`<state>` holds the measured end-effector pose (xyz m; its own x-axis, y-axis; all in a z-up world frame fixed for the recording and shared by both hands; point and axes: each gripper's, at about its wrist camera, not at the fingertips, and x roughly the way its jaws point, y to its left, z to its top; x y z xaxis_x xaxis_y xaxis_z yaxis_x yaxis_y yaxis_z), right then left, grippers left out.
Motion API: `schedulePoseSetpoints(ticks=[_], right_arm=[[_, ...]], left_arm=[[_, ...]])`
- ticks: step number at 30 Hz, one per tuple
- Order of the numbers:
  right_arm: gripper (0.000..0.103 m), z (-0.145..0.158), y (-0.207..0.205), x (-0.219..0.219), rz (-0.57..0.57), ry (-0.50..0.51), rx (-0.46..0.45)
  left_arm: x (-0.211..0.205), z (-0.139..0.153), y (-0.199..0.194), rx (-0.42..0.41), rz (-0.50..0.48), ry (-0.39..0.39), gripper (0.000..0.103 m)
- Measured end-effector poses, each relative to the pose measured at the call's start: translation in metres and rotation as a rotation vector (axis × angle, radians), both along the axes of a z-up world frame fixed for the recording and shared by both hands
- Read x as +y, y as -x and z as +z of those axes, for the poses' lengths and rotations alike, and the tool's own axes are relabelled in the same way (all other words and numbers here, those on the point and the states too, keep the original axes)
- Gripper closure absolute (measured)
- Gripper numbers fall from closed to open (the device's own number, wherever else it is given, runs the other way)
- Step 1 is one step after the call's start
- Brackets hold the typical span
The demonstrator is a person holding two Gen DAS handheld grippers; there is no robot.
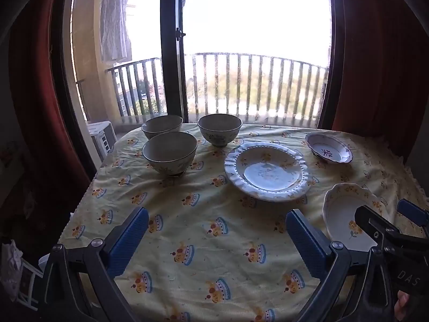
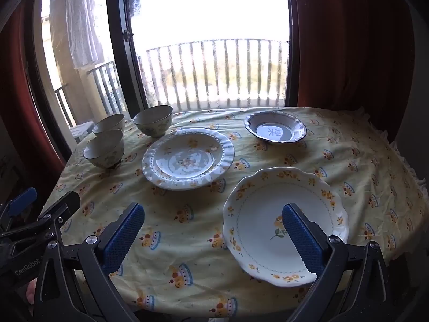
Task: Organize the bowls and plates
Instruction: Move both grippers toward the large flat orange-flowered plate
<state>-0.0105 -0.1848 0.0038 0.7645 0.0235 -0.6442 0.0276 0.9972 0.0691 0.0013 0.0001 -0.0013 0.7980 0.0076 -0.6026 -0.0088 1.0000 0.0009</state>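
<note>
Three grey bowls stand at the table's far left: the nearest bowl point(image 1: 169, 151) point(image 2: 104, 149), one behind it point(image 1: 162, 125) point(image 2: 109, 123), and one to the right point(image 1: 219, 129) point(image 2: 153, 120). A ribbed white plate point(image 1: 266, 171) point(image 2: 187, 158) lies mid-table. A blue-rimmed dish point(image 1: 328, 147) point(image 2: 274, 130) lies at the far right. A yellow-flowered plate point(image 1: 346, 212) point(image 2: 268, 222) lies near right. My left gripper point(image 1: 217, 230) is open and empty above the cloth. My right gripper point(image 2: 213, 228) is open and empty, its right finger over the flowered plate.
The table point(image 1: 203, 241) has a yellow patterned cloth. Behind it are a window, a balcony railing point(image 1: 241, 86) and red curtains point(image 1: 380, 67). The table's edges drop off at left and right. The right gripper's body point(image 1: 386, 230) shows in the left wrist view.
</note>
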Motion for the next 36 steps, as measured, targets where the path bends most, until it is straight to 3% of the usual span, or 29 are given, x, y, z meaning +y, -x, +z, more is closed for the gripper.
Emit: schedulePoseSetpoints(ticks=[2, 3, 5, 36], right_arm=[[0.000, 0.000, 0.001, 0.000, -0.009, 0.000, -0.007], [0.000, 0.000, 0.001, 0.000, -0.014, 0.000, -0.007], [0.000, 0.000, 0.003, -0.002, -0.012, -0.005, -0.007], [0.000, -0.002, 0.006, -0.019, -0.016, 0.002, 0.018]], left_arm=[[-0.006, 0.001, 0.003, -0.008, -0.003, -0.024, 0.000], [-0.013, 0.000, -0.002, 0.027, -0.002, -0.038, 0.000], [-0.008, -0.003, 0.000, 0.030, -0.006, 0.008, 0.000], [-0.022, -0.002, 0.008, 0.021, 0.006, 0.012, 0.000]])
